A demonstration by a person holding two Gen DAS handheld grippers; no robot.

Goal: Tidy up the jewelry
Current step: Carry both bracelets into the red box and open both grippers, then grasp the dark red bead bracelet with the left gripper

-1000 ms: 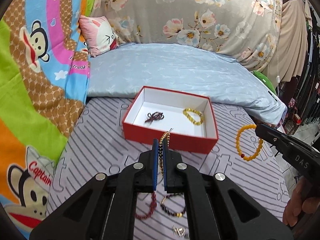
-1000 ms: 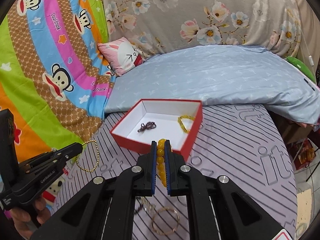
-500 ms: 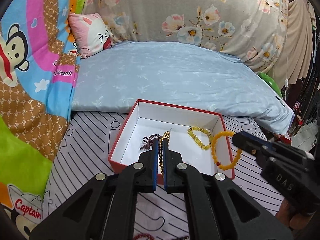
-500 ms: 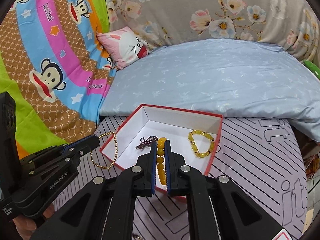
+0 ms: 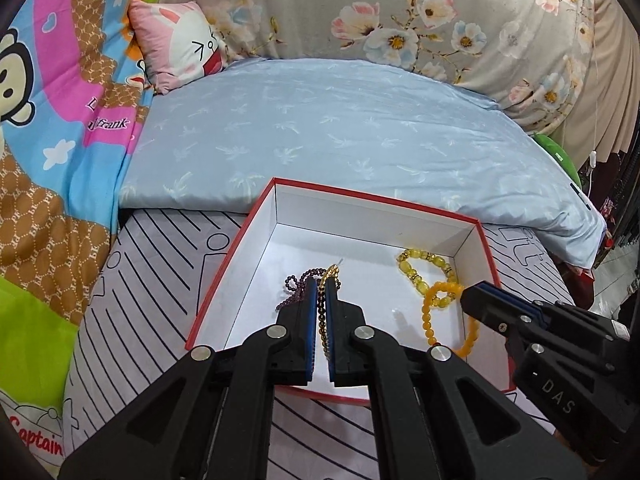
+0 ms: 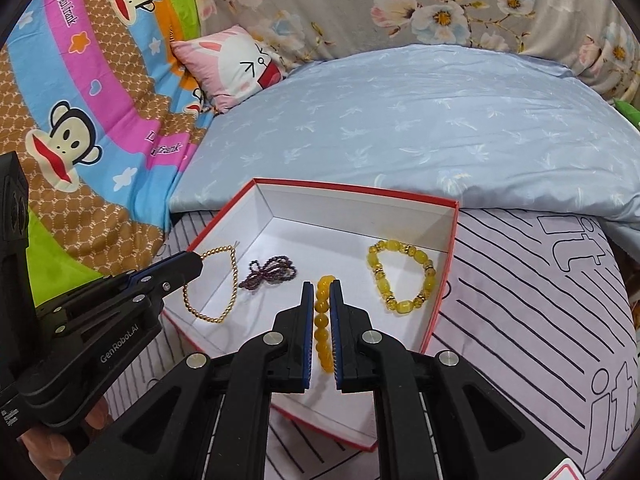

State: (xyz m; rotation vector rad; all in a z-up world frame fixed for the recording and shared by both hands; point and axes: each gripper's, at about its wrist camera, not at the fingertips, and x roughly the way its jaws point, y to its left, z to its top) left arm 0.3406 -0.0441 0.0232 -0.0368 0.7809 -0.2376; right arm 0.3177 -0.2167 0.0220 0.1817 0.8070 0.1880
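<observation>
I note a box (image 6: 444,264) of matt card, glossy amber beads (image 6: 322,320), a shiny gold chain (image 6: 208,312), matt black plastic grippers, printed cloth sheet (image 6: 520,280).

"DAS" stands in pale letters on the black body of the right gripper (image 5: 468,300). "GenRobot.AI" runs along the body of the left gripper (image 6: 196,266). Left of the red box (image 6: 444,280), the monkey blanket (image 6: 80,92) reads "Paul Frank"; its low corner reads "Captain". The striped sheet (image 6: 540,300) right of the box bears large "it" outlines.

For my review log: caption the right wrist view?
Right tongs and left tongs hold bracelets over a red box.
</observation>
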